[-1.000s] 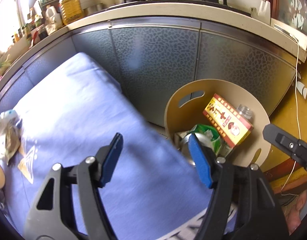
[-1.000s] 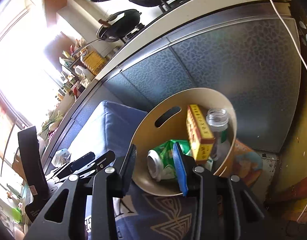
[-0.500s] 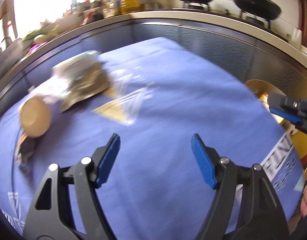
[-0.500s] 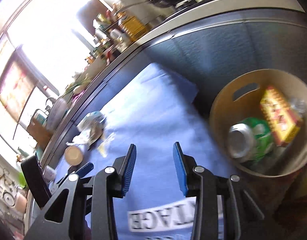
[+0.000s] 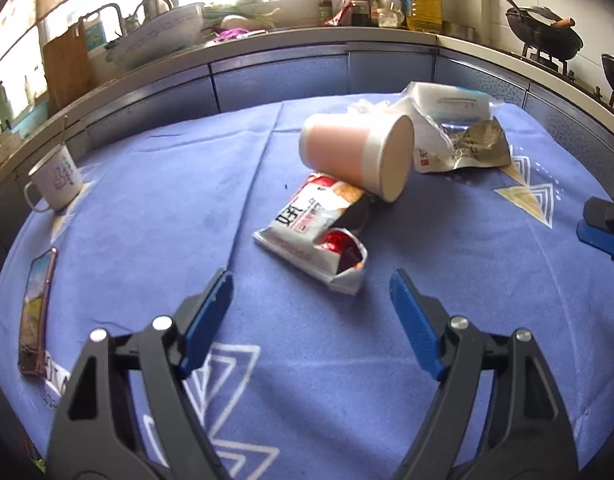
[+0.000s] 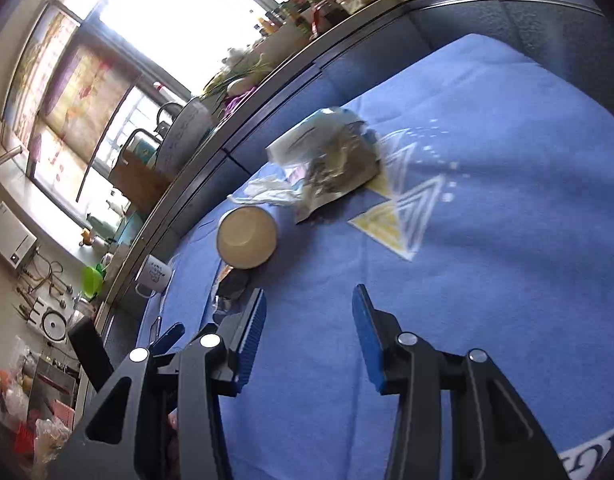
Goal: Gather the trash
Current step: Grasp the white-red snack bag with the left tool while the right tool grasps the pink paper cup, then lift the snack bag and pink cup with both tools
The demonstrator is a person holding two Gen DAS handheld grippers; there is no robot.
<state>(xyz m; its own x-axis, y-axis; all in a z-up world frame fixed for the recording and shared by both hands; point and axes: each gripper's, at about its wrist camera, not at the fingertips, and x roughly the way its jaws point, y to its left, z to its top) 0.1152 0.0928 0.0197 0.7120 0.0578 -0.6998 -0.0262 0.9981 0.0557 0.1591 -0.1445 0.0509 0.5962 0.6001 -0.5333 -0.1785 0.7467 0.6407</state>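
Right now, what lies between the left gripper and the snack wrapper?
Only bare blue tablecloth, in the left wrist view; the left gripper reaches toward the snack wrapper, jaws opening.

Matt blue cloth (image 5: 155, 208) (creased), glossy foil wrapper (image 5: 311, 236), seemingly paper cup (image 5: 355, 156)

Bare blue cloth on the worktop (image 5: 155, 200) lies open in front and left, while the tipped pink paper cup (image 5: 355, 156), red-and-white snack wrapper (image 5: 311, 228) and crumpled silver foil bag (image 5: 467, 148) crowd the far middle, a white enamel mug (image 5: 57, 180) far left.
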